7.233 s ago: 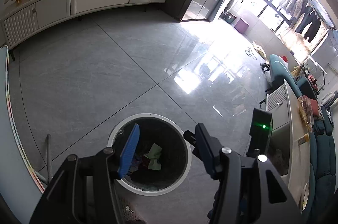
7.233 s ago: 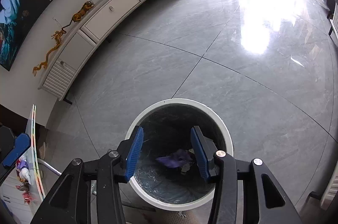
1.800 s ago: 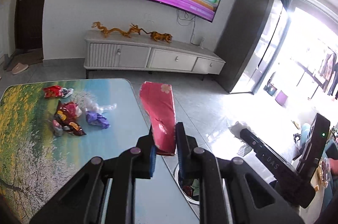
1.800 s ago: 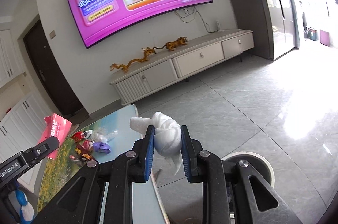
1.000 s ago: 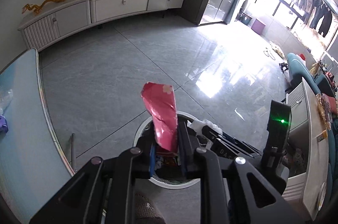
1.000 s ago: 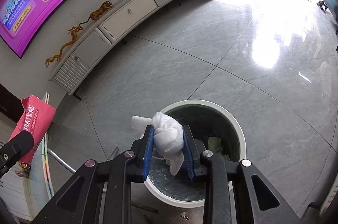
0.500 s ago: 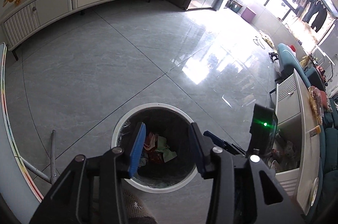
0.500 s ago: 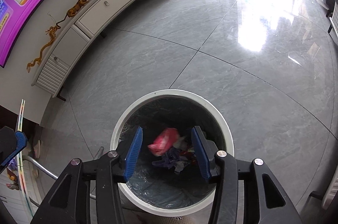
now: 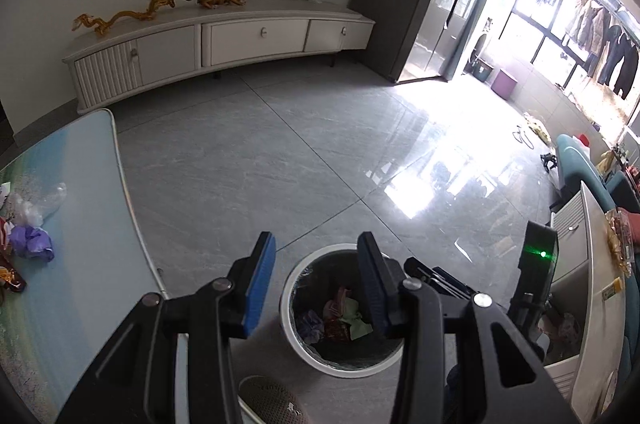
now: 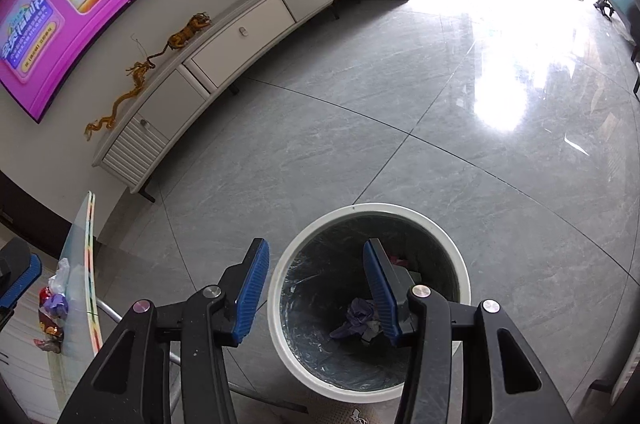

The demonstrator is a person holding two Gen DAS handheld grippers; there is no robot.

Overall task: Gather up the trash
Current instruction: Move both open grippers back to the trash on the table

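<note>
Both my claws are spread wide with nothing between the blue pads: the left claw (image 9: pixel 316 280) and the right claw (image 10: pixel 316 290) each hang above the round white bin (image 10: pixel 460 256) on the grey floor, near me. Inside its dark liner lie crumpled wrappers, red and green ones (image 9: pixel 344 316) and a purple wad (image 10: pixel 358 314).

What is left for me sits on the tabletop (image 9: pixel 80 224), at the left of my left view: a crumpled purple wrapper (image 9: pixel 32 248), a clear plastic scrap (image 9: pixel 36 204) just beyond it, and red and brown wrappers (image 9: pixel 10 278) at the very left edge, partly cut off by the frame. They lie close together, some touching.

I judge all of these to be feather-light, soft and crinkly. The purple wad looks bunched enough to take across its middle. The clear film is probably slippery and flat in places, so I would pinch it where it bunches up highest, not at a thin edge. Nothing here seems fragile; the risk I see is a light piece sliding away over the smooth tabletop, or dragging a neighbour along.
</note>
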